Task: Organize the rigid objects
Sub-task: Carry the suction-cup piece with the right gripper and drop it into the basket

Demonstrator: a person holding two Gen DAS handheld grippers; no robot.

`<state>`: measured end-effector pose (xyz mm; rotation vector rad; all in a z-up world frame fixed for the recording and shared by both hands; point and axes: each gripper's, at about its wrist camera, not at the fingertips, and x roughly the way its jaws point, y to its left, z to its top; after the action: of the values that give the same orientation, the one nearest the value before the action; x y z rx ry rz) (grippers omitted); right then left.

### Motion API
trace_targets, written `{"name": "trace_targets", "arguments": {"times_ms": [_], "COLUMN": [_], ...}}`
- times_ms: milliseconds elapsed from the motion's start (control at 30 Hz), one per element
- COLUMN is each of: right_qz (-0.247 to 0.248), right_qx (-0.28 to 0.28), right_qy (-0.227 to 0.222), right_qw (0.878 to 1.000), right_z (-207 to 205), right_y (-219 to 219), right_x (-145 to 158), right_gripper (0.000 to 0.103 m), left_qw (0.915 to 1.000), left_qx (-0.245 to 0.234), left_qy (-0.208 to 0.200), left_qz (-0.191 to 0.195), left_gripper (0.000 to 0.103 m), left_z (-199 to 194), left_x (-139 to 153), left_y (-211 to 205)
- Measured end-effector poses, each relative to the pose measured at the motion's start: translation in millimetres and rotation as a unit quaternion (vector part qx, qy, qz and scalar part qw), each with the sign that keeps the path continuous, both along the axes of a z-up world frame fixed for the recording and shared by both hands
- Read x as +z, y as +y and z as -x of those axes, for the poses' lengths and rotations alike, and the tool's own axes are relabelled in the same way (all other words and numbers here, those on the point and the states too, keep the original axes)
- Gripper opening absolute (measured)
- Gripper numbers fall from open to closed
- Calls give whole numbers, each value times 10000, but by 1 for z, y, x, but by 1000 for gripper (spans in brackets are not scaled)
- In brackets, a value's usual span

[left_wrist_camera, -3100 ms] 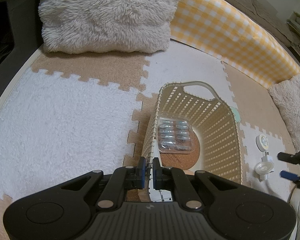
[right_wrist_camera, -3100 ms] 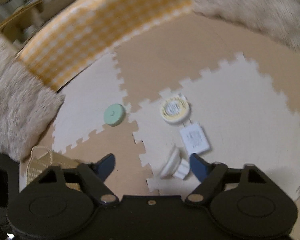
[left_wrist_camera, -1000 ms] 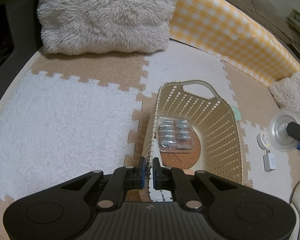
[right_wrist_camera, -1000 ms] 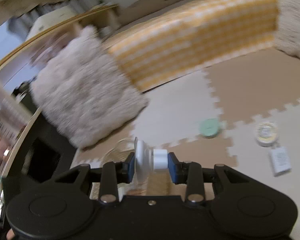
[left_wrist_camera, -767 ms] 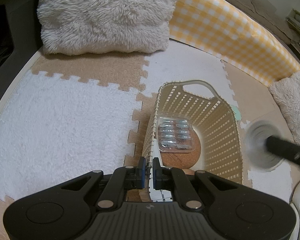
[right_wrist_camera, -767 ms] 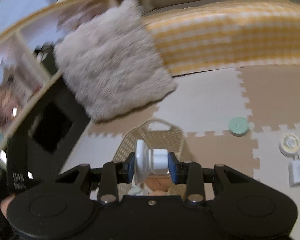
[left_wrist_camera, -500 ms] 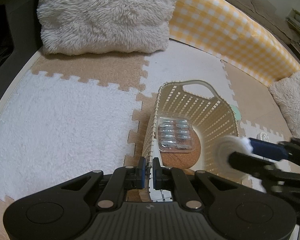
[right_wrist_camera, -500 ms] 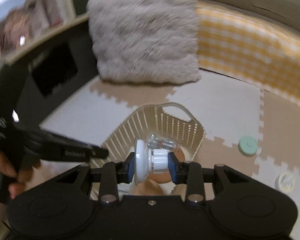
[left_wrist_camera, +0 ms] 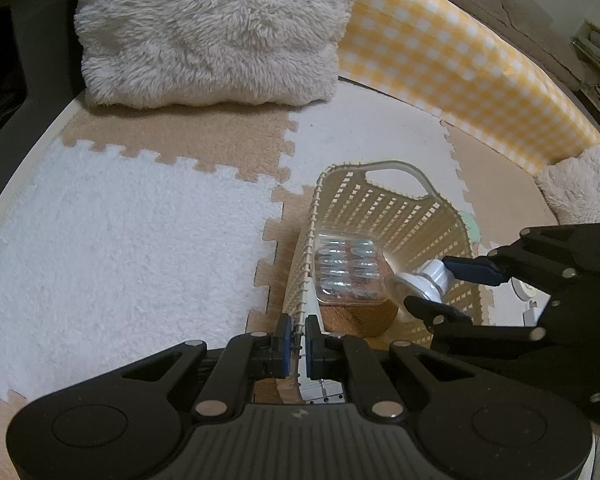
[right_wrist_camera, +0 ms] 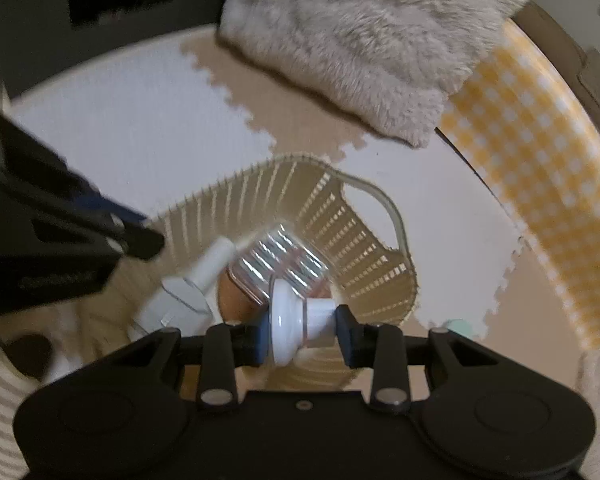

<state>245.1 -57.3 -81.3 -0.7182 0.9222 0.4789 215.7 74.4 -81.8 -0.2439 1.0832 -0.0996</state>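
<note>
The left tool [left_wrist_camera: 295,338] pinches the cream slatted basket's [left_wrist_camera: 404,216] near rim. Over the basket's opening, the right tool [right_wrist_camera: 302,332] clamps a white suction cup [right_wrist_camera: 286,330] endwise, axis crosswise between its pads, disc leftward.

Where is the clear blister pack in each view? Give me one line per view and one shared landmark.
Left wrist view: the blister pack lies centre-right, on the basket floor over a cork disc.
Right wrist view: it shows at centre, just above the white flanged part held in the right gripper.
Shared landmark: the basket's looped handle.
</note>
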Motion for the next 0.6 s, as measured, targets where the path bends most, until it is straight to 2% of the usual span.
{"name": "trace_targets", "arguments": {"times_ms": [100, 167, 267, 600], "right_qz": [401, 488, 186, -671], "right_qx": [140, 173, 66, -360], "right_qy": [8, 101, 417, 752], "right_qw": [9991, 9986, 9989, 9943], "right_z": [1, 1, -1, -4], "right_y": [4, 5, 1, -23], "right_x": [-9, -14, -13, 2], "right_gripper": [35, 35, 44, 44], "left_qw": [10000, 10000, 10000, 10000], "left_qx": [1, 0, 1, -4], "left_qy": [1, 0, 2, -1], "left_qz": [-2, -5, 10, 3], "left_gripper": [6, 6, 6, 6], "left_z": [0, 0, 0, 0], "left_x": [0, 0, 0, -1], "left_y": [0, 0, 0, 0]}}
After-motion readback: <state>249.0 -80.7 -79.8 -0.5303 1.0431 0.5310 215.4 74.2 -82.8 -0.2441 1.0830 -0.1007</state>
